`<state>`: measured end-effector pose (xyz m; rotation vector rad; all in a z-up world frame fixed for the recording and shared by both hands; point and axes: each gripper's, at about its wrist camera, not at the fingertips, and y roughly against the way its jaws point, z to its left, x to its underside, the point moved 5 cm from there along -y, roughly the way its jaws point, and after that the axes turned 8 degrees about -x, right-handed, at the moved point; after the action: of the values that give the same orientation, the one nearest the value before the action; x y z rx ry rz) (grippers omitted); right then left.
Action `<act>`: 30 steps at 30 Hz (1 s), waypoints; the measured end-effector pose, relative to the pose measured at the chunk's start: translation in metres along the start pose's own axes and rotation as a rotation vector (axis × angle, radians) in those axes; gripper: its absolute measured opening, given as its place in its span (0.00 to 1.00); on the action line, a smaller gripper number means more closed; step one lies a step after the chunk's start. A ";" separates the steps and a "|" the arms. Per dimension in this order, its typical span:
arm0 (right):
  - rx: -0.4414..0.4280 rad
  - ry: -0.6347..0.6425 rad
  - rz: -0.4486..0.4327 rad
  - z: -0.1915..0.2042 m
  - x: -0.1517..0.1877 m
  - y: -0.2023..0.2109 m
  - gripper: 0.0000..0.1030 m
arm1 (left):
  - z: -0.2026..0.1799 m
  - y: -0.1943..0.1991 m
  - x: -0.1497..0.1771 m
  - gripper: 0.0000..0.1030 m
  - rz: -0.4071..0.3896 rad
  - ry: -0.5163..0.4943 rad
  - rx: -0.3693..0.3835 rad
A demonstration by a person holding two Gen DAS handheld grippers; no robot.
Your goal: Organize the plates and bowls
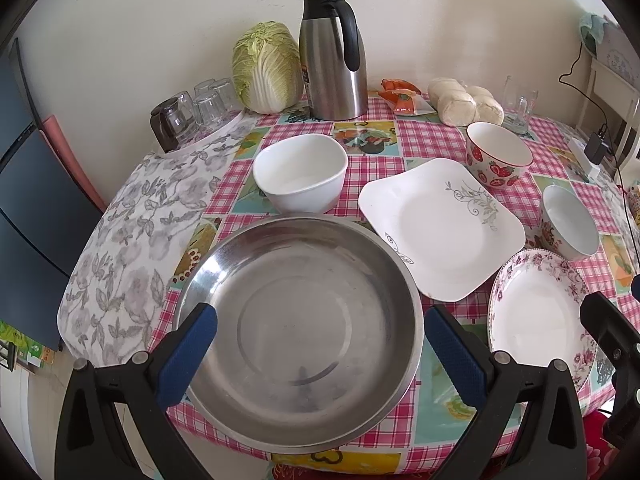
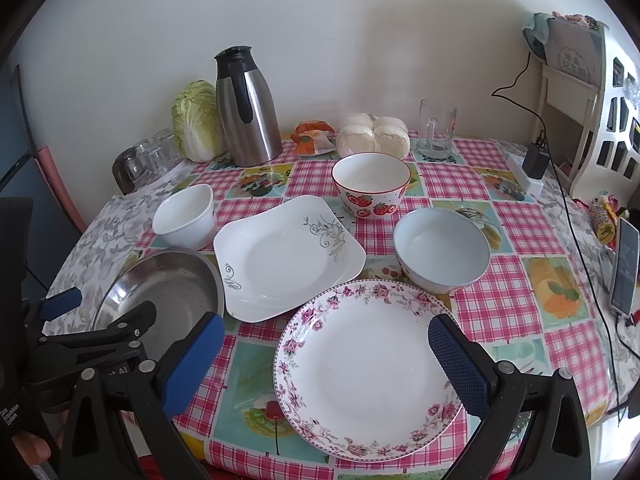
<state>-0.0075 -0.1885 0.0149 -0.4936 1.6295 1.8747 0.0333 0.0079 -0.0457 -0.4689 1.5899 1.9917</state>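
Observation:
A large steel basin (image 1: 298, 318) sits at the table's near left; my left gripper (image 1: 320, 354) is open and empty, its blue fingers either side of it. A round floral plate (image 2: 366, 368) lies near front; my right gripper (image 2: 326, 360) is open and empty over it. A white square plate (image 2: 286, 258) lies mid-table. A plain white bowl (image 2: 186, 216), a strawberry bowl (image 2: 371, 184) and a pale blue bowl (image 2: 442, 248) stand behind. The basin also shows in the right wrist view (image 2: 160, 296).
At the back stand a steel thermos (image 2: 246, 106), a cabbage (image 2: 198, 122), upturned glasses (image 2: 148, 156), a bag of buns (image 2: 372, 134) and a glass mug (image 2: 436, 130). A charger (image 2: 534, 160) and a phone (image 2: 626, 268) lie at the right edge.

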 end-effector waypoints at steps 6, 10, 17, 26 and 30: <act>-0.002 0.004 0.001 0.001 0.000 0.000 1.00 | 0.001 0.000 0.000 1.00 -0.001 0.000 0.001; -0.002 0.005 0.002 0.002 0.000 -0.001 1.00 | 0.001 0.000 0.000 1.00 -0.001 -0.001 0.002; -0.001 0.007 0.005 0.003 0.002 -0.003 1.00 | 0.001 0.001 -0.001 1.00 0.000 0.001 0.003; -0.003 0.009 0.007 0.005 0.002 -0.005 1.00 | 0.001 0.000 0.000 1.00 -0.001 -0.001 0.001; -0.004 0.007 0.010 0.005 0.003 -0.007 1.00 | 0.002 0.001 -0.001 1.00 -0.002 0.001 0.001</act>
<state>-0.0042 -0.1824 0.0089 -0.4950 1.6364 1.8855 0.0337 0.0096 -0.0439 -0.4710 1.5904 1.9890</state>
